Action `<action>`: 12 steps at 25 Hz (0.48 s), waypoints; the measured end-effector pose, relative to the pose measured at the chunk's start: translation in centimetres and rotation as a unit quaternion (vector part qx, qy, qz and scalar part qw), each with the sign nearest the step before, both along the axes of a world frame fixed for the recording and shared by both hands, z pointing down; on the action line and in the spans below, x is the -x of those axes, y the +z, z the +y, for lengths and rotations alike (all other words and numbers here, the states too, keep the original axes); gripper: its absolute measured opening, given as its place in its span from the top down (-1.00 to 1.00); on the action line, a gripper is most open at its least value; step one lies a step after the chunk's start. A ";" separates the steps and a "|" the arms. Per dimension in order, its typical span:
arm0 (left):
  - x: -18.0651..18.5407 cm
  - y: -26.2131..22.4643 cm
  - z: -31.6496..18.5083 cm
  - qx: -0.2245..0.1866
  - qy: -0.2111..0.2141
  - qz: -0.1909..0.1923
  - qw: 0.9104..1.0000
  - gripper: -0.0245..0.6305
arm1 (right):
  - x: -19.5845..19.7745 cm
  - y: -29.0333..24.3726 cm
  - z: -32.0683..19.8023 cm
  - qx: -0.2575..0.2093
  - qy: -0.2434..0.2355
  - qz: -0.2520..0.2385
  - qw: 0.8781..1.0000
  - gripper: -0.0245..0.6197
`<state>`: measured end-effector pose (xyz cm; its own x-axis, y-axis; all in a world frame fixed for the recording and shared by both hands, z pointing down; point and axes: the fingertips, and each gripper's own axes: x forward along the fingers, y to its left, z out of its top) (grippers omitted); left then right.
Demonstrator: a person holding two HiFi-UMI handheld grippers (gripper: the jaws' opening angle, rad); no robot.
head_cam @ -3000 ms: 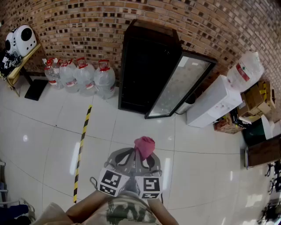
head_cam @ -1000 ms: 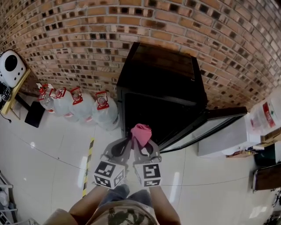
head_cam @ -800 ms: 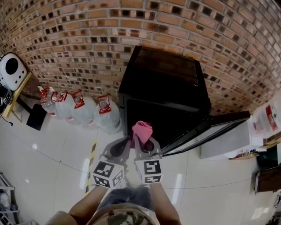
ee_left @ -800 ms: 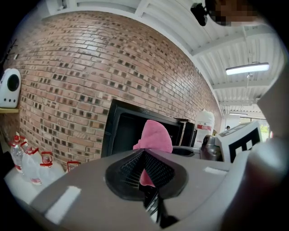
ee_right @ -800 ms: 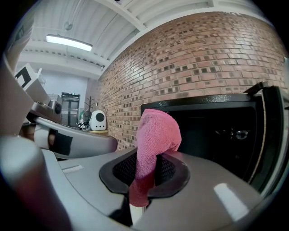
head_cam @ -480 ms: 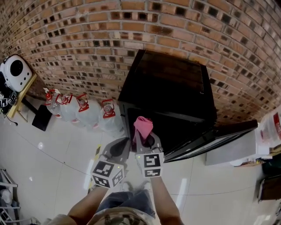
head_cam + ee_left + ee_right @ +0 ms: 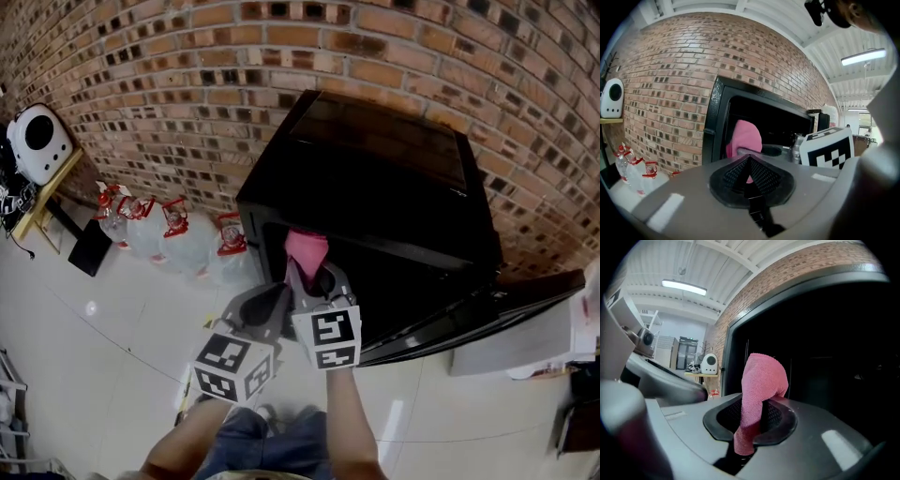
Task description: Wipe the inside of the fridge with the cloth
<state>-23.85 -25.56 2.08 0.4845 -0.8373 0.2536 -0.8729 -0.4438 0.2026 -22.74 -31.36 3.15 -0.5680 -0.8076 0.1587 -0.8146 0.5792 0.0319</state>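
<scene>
The black fridge (image 7: 384,178) stands against the brick wall with its dark inside open toward me. My right gripper (image 7: 312,274) is shut on the pink cloth (image 7: 307,250), which sticks up from the jaws at the mouth of the fridge opening. In the right gripper view the cloth (image 7: 761,380) is pinched in the right gripper (image 7: 749,423), with the dark fridge interior (image 7: 834,362) just ahead. My left gripper (image 7: 265,309) hangs lower and to the left, short of the fridge. In its own view the left gripper (image 7: 749,161) is shut with nothing in it; the cloth (image 7: 745,137) shows beyond it.
The fridge door (image 7: 525,291) is swung open to the right, low over the tiled floor. Several water jugs (image 7: 178,230) stand left of the fridge by the brick wall (image 7: 187,84). A white appliance (image 7: 39,141) sits on a shelf at far left.
The view has closed in on the fridge. My right gripper has carried the pink cloth forward to the fridge opening, while the left gripper has fallen behind it.
</scene>
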 end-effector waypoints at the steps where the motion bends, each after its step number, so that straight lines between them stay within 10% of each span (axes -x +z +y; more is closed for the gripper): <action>1: 0.0 0.5 -0.3 0.000 0.001 0.004 1.000 0.97 | 0.1 0.1 -0.5 -0.003 -0.004 -0.002 1.000 0.74; 12: -1.0 4.3 -3.7 -0.063 0.018 0.052 0.996 0.97 | -1.4 2.4 -8.0 -0.067 0.014 0.027 0.997 0.74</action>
<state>-22.81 -29.22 6.42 0.5326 -0.8412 0.0941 -0.8333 -0.5016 0.2321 -21.33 -39.34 5.53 -0.5383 -0.8390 0.0793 -0.8253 0.5438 0.1519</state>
